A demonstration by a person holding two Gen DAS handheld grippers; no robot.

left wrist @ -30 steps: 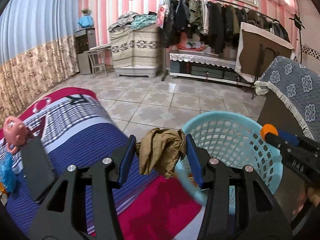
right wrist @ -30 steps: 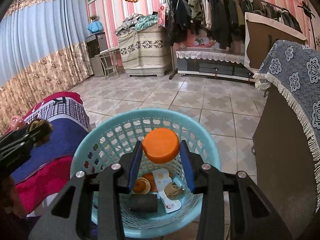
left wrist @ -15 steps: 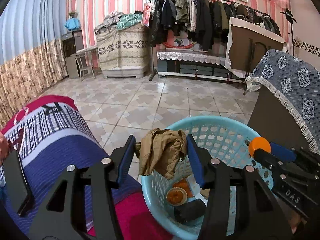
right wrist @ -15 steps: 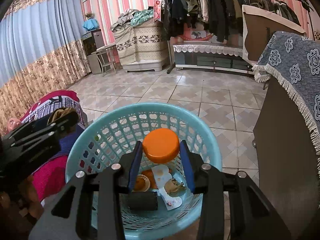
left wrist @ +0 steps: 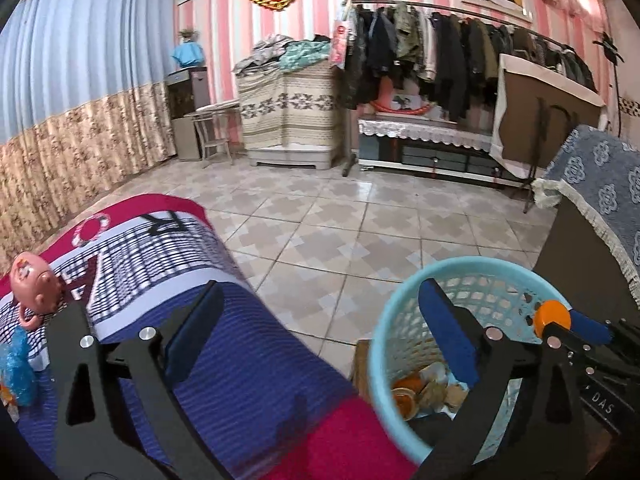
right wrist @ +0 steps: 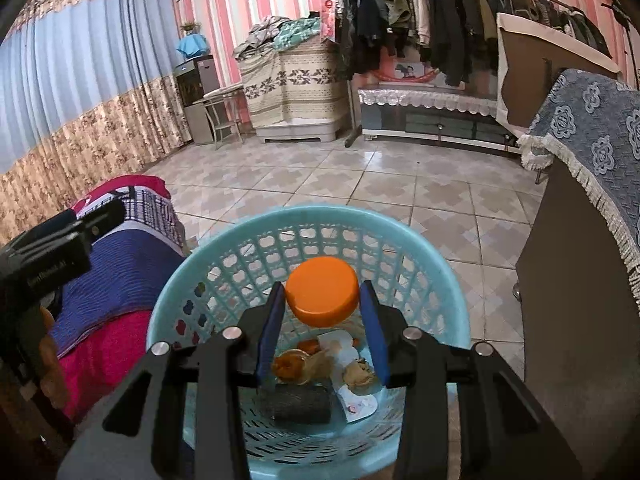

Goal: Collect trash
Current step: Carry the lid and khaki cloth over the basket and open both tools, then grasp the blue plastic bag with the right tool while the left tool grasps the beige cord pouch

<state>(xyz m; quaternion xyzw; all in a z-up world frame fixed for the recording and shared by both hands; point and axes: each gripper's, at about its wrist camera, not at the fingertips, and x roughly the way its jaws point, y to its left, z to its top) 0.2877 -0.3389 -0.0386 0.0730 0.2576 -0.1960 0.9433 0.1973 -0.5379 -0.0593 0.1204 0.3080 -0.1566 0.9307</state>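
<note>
A light-blue mesh basket (right wrist: pixel 320 213) (left wrist: pixel 460 265) stands on the tiled floor beside the bed. In it lie orange peel (right wrist: pixel 289 363), tan crumpled scraps (right wrist: pixel 322 364), a dark roll (right wrist: pixel 300 402) and a printed card. My right gripper (right wrist: pixel 322 297) hovers over the basket's mouth, shut on an orange round cap (right wrist: pixel 322 298). The left wrist view shows that cap (left wrist: pixel 550 317) at the right. My left gripper (left wrist: pixel 320 292) hangs over the bed's edge, left of the basket. Its jaws are opening wide with nothing between them.
A striped blue, white and red blanket (left wrist: pixel 160 248) covers the bed at left, with a pink doll head (left wrist: pixel 34 284) and blue crinkled plastic (left wrist: pixel 16 368) on it. A dark cabinet under a blue fringed cloth (right wrist: pixel 580 280) stands close on the right. Open tiled floor (right wrist: pixel 360 184) lies beyond.
The left jaws have sprung apart and the brown crumpled wad they held is gone from between them. The left gripper has drifted left, away from the basket. The right gripper keeps its cap.
</note>
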